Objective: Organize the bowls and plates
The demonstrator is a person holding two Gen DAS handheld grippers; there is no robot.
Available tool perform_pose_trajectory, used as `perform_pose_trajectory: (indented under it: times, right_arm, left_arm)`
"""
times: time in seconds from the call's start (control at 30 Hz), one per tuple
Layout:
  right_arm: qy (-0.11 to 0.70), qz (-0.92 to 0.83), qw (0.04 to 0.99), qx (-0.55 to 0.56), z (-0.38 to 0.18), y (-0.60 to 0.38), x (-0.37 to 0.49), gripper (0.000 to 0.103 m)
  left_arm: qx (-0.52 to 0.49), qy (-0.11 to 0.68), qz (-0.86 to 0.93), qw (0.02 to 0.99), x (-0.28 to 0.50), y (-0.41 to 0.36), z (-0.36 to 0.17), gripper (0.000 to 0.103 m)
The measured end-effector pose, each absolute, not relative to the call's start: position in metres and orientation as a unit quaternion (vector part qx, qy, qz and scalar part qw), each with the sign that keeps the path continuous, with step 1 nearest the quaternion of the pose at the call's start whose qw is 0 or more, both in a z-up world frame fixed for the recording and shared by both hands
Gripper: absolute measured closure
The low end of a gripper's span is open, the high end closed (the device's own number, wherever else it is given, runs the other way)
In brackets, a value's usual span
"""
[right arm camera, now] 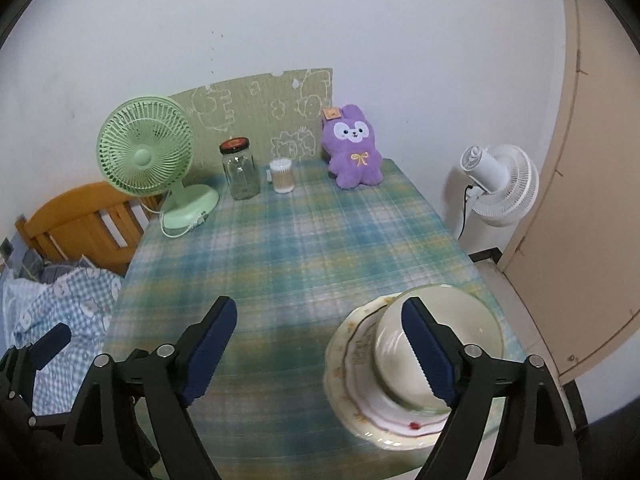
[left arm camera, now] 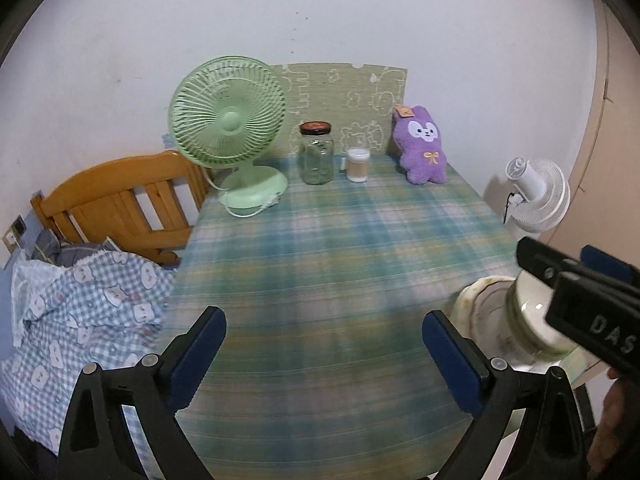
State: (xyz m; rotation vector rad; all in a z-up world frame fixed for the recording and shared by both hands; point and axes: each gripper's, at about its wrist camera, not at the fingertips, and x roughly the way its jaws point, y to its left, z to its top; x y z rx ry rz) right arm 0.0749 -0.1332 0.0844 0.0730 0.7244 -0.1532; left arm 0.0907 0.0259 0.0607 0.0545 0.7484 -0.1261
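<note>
Ahead of both spread-jawed grippers, left [left arm camera: 324, 334] and right [right arm camera: 318, 332], stand a fan [right arm camera: 146, 156], an empty jar [right arm camera: 240, 170] and a plush [right arm camera: 354, 148]; a bowl [right arm camera: 394, 360] sits atop plates [right arm camera: 352, 364].

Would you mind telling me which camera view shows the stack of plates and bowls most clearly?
The right wrist view shows it best: the stack of plates and bowls lies nearly whole on the table's near right corner, though the open right gripper's right finger crosses the top bowl. In the left wrist view the stack sits at the frame edge, half hidden by the right gripper's body.
</note>
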Motion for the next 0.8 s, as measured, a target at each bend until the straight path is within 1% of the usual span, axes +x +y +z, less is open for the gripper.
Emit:
perform_pose_trajectory:
  times: [0.13,0.23,0.4,0.8]
  right_arm:
    - [0.35,-0.071,0.933,0.032,0.083,-0.114,0.062,0.014]
    - [0.346,-0.07,0.935,0.031,0.078,-0.105,0.051,0.011]
    - [0.339,-0.059,0.938,0.037,0.062,-0.101,0.033,0.01]
    - [0.312,-0.058,0.948,0.013,0.015,-0.107,-0.003,0.01]
  left_arm:
    - [0.021,0.36,-0.056,0.931,0.085,0.047,0.061,0.003]
    - [0.013,0.351,-0.045,0.935,0.079,0.06,0.06,0.003]
    - [0.012,0.338,-0.028,0.941,0.06,0.072,0.048,0.003]
    - [0.001,0.298,-0.018,0.955,0.019,0.069,0.014,0.001]
